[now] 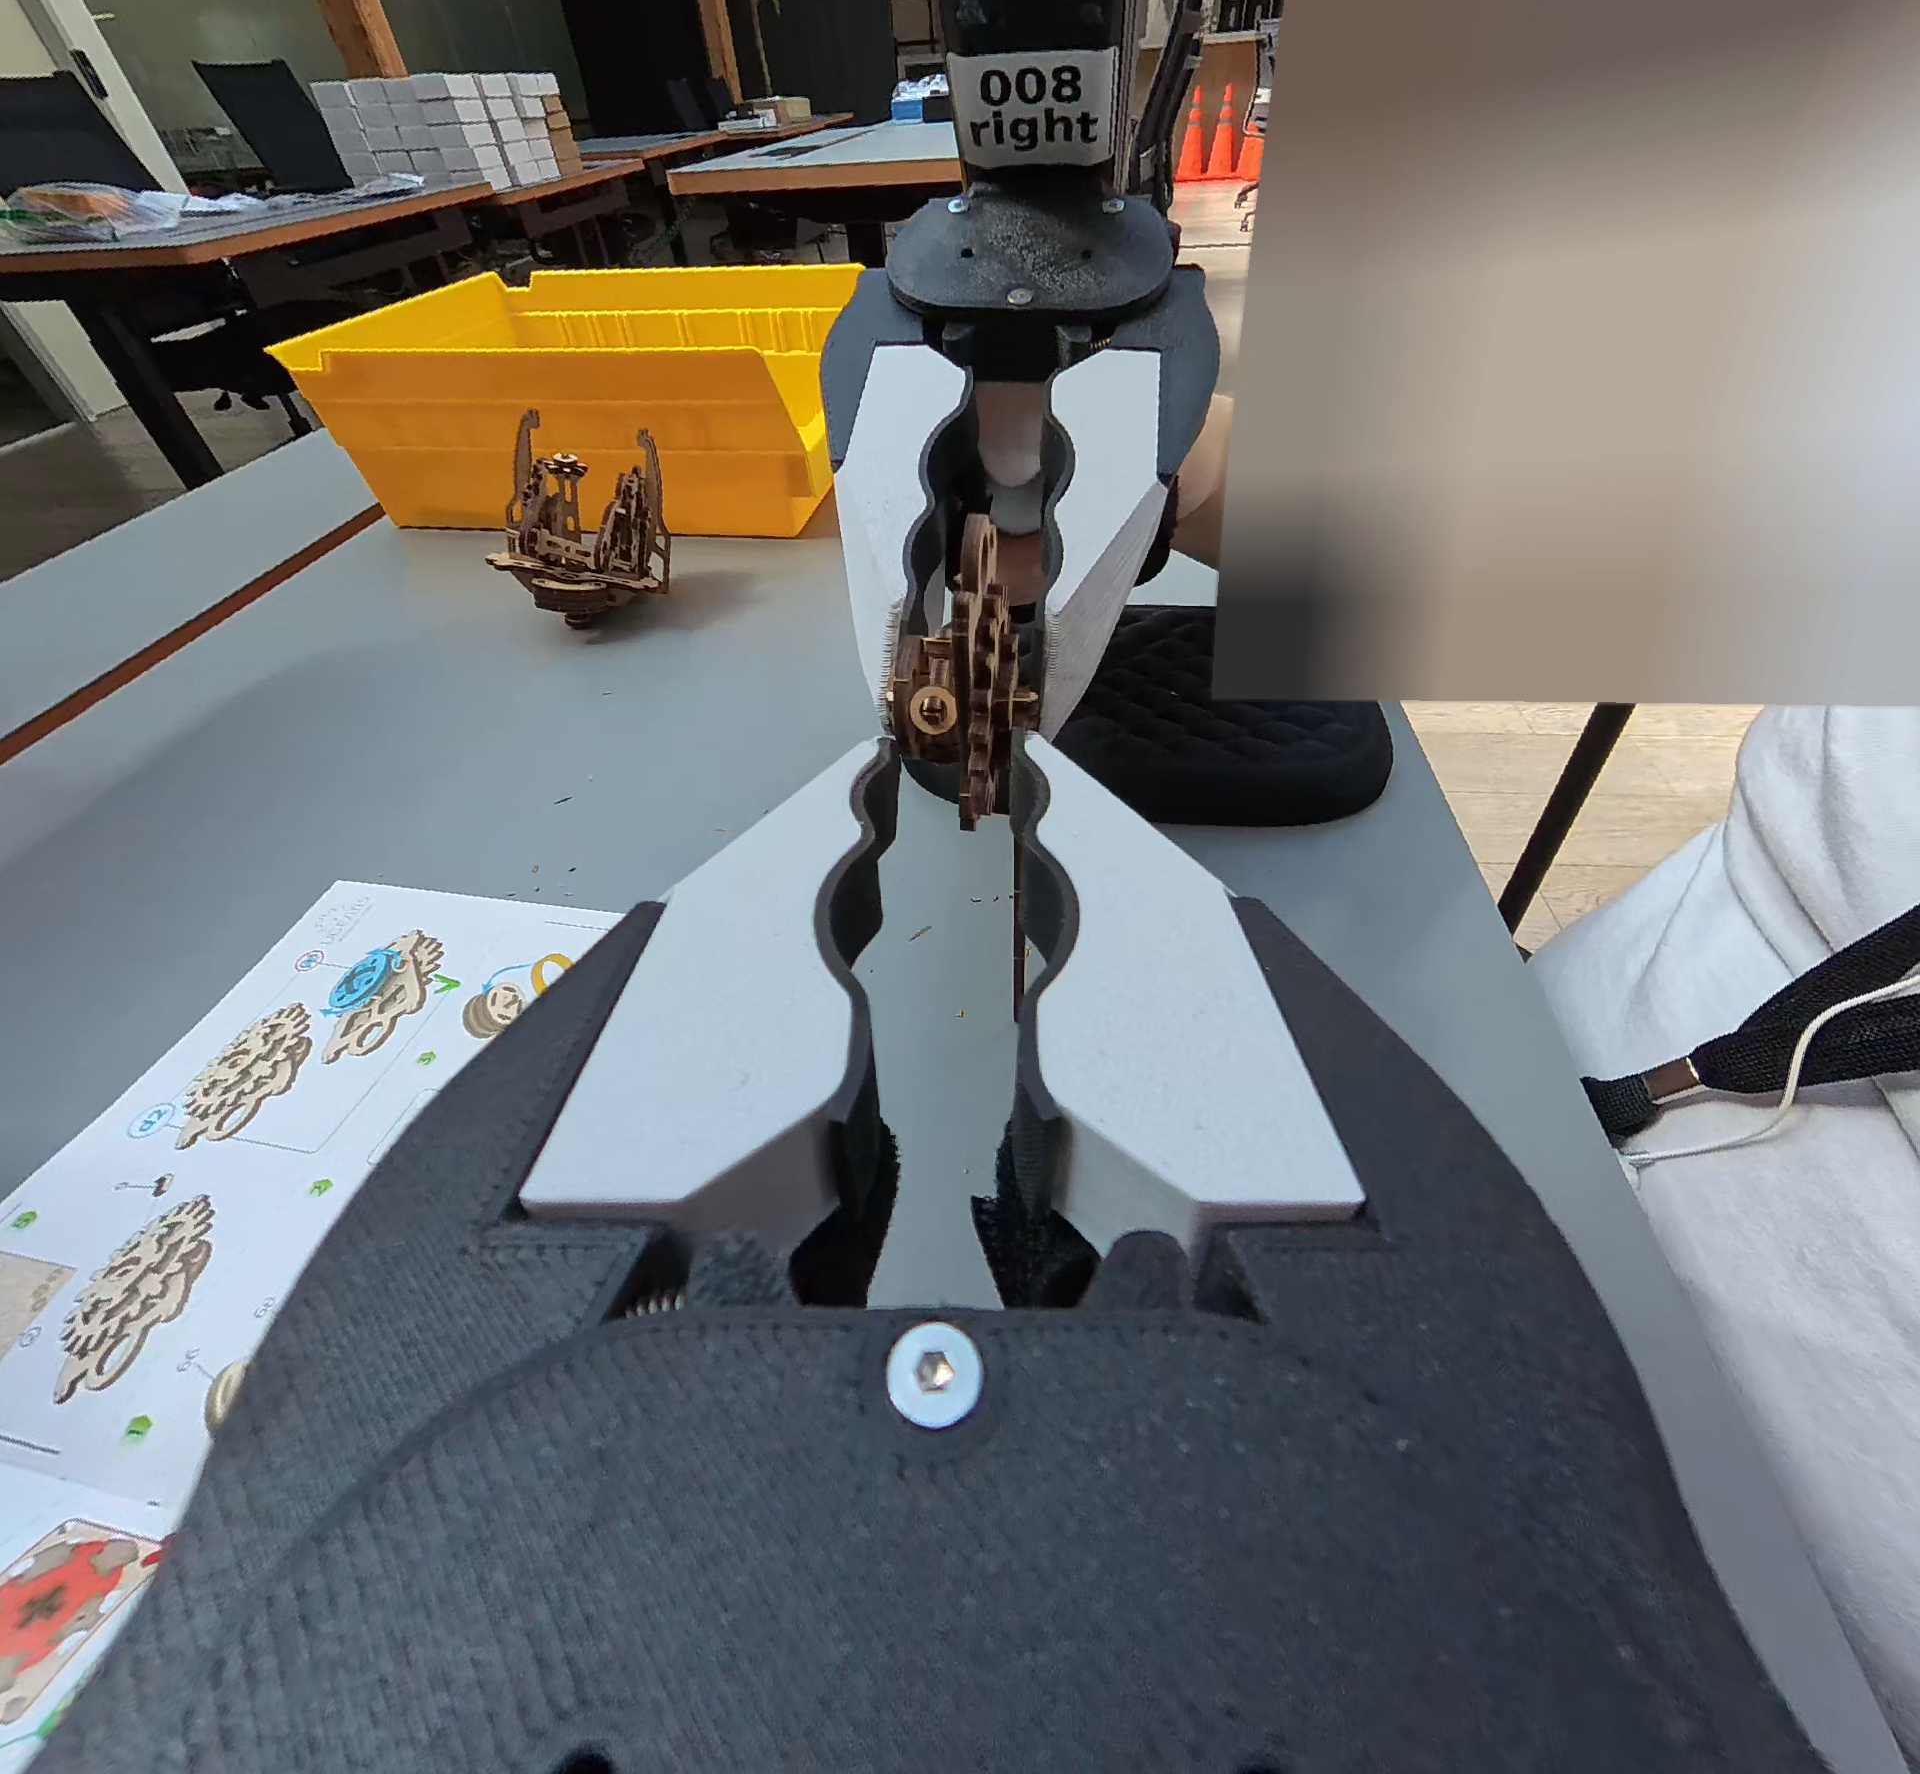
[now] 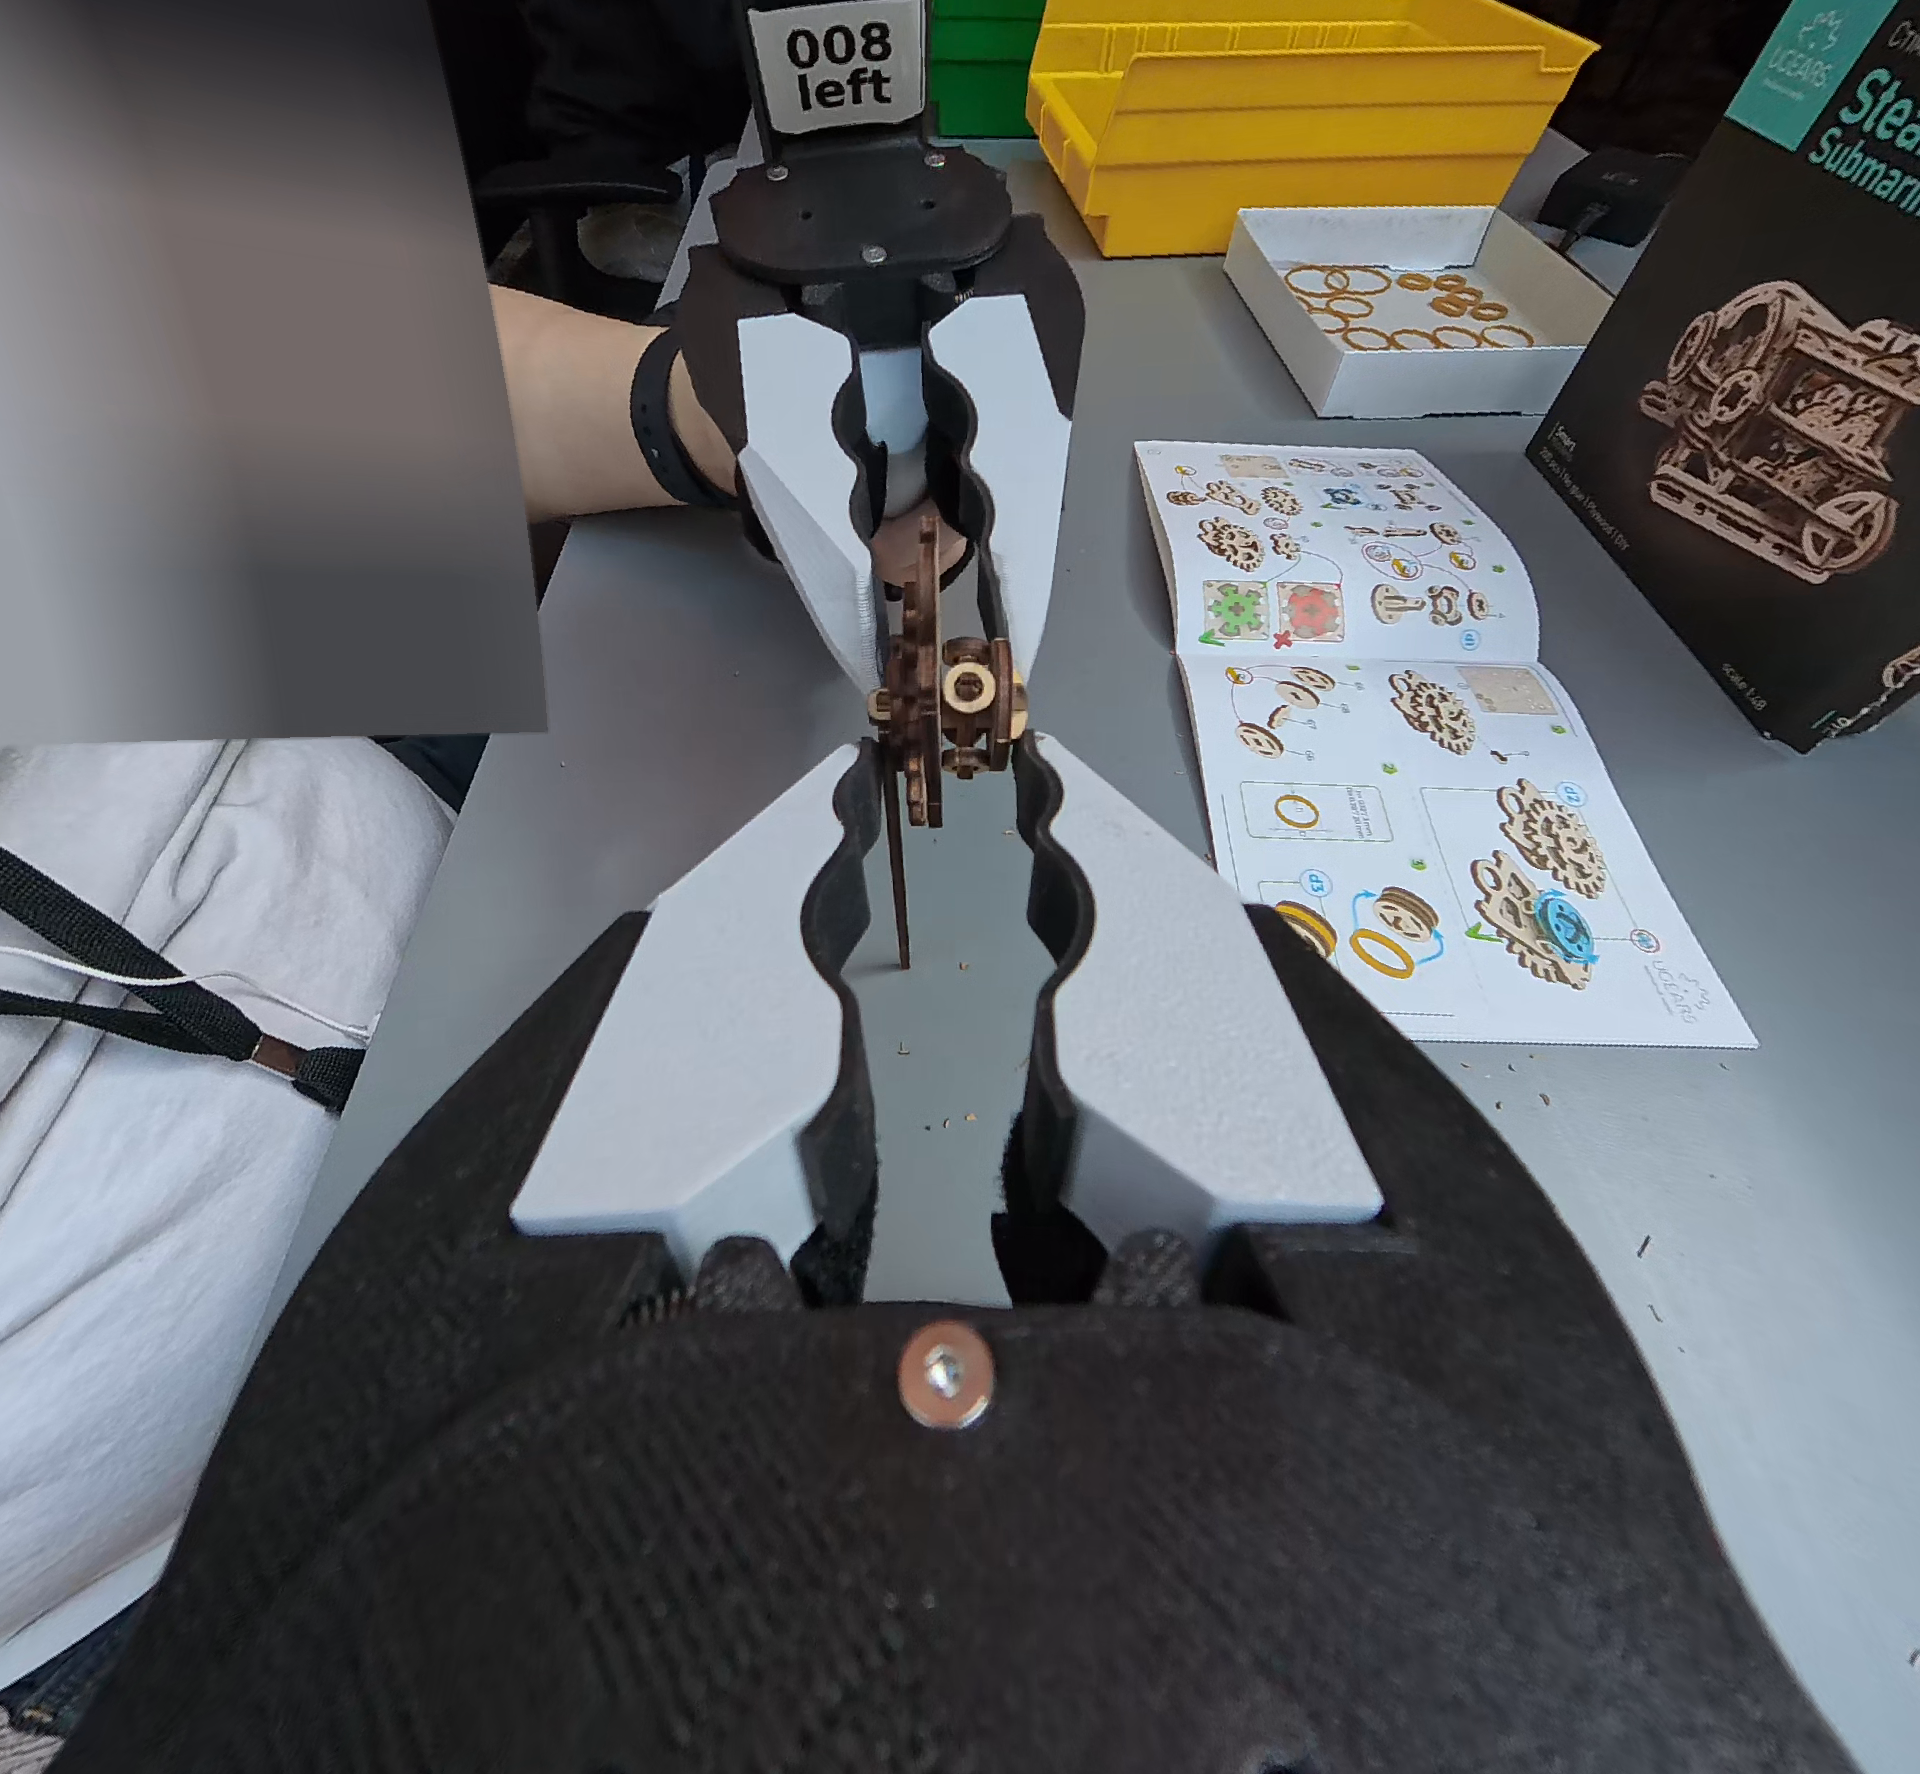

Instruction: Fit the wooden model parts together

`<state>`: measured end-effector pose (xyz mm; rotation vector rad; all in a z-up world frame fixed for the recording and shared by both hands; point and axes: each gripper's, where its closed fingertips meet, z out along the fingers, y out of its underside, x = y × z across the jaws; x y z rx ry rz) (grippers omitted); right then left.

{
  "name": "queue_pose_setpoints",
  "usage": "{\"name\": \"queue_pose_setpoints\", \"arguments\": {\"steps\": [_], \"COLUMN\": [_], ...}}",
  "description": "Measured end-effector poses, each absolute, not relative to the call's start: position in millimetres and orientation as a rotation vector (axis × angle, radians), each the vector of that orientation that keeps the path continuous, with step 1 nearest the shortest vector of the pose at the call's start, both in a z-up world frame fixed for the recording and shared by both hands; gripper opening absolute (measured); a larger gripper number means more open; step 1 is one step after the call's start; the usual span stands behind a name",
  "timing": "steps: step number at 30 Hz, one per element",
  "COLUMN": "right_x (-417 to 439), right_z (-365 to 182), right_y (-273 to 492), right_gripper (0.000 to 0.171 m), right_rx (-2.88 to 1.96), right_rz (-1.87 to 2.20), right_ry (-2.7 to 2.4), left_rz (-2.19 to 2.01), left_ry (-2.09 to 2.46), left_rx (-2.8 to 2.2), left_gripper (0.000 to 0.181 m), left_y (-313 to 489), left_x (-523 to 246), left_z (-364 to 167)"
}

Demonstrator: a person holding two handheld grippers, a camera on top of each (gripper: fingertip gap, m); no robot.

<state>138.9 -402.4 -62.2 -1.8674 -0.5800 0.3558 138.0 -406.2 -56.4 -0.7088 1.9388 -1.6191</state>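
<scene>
- While both tools meet nose to nose at frame centre, the grey table [image 2: 1299, 1205] sits well below them; anything dropped could scatter there.
- Open instruction booklet [image 2: 1403, 737], centre right of the right wrist view, and yellow plastic bin [image 1: 582, 394], upper left of the left wrist view: both clear of the work.
- Left gripper [image 1: 951, 758]: white fingers look clenched on the dark wooden gear assembly [image 1: 961, 685], centre frame. Exact contact is hard to read.
- Right gripper [image 2: 940, 753]: seems clamped on the same assembly from the opposite side.
- Risk: opposed pushing slightly off-axis could twist the thin gear plates and snap a tooth.
- Risk: the small pale wooden ring hub [image 2: 968, 687] might pop out if either grip loosens.
</scene>
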Motion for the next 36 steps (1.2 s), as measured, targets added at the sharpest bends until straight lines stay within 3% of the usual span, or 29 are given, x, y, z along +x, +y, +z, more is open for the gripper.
{"name": "queue_pose_setpoints", "arguments": {"steps": [18, 36], "right_x": [139, 140], "right_z": [-62, -63], "right_y": [-403, -403], "right_gripper": [0.025, 0.026], "right_rx": [-1.866, -1.867], "right_rz": [0.354, 0.364], "right_ry": [-0.577, -0.575], "left_rz": [-1.768, -1.803], "left_ry": [1.896, 1.843], "left_rx": [-0.743, -0.803], "left_gripper": [0.025, 0.02], "left_y": [-407, -409], "left_x": [135, 140], "left_z": [-51, -53]}}
